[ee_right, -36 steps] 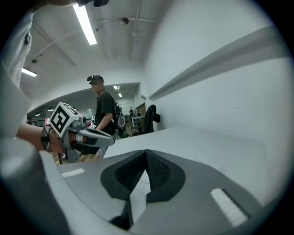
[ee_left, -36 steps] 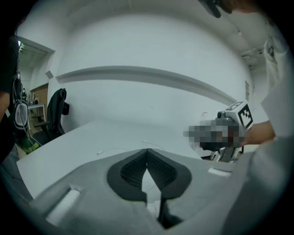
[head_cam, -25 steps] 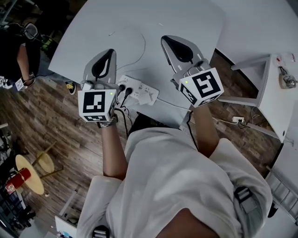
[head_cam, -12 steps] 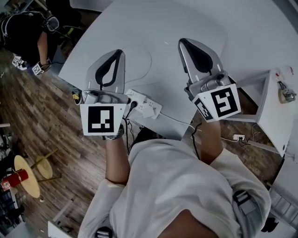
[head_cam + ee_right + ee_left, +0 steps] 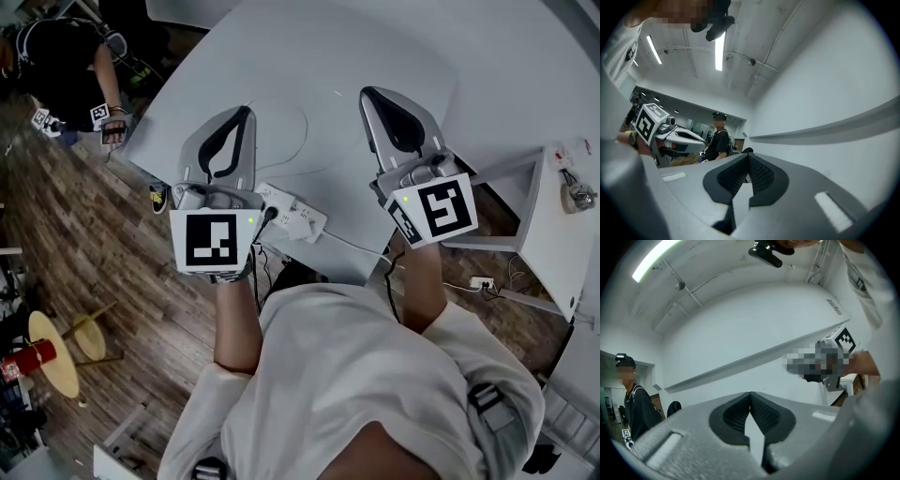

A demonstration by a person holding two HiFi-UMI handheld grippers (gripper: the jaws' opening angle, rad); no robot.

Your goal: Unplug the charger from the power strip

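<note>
Just beyond the power strip (image 5: 292, 214), we're holding both grippers level over the table (image 5: 309, 56). The left gripper (image 5: 242, 114) has its jaws pressed together on nothing, and the right gripper (image 5: 372, 97) is likewise closed & empty. Neither is touching the strip.

On the strip's top we're seeing a white block that we're taking for the charger (image 5: 303, 221). A black plug (image 5: 268, 216) is sitting at the strip's end nearest the left gripper, w/ its cord dropping off the table edge. Whether the charger's pins are seated or it's lying loose on the strip, we can't tell; the scene fits both.

If it's seated, we're judging a clean pull needs:
- one gripper pinning the strip's body;
- the other clamping the block's flat sides;
- pulling straight along the pins, no rocking, staying clear of the black plug.

The head view is giving us strip, charger & plug, and neither gripper view is showing any of them. The gripper views are giving what the head view can't: the ribbed pads up close, meeting w/ nothing caught between. They're also showing a person (image 5: 715, 140) standing well off from the strip.
</note>
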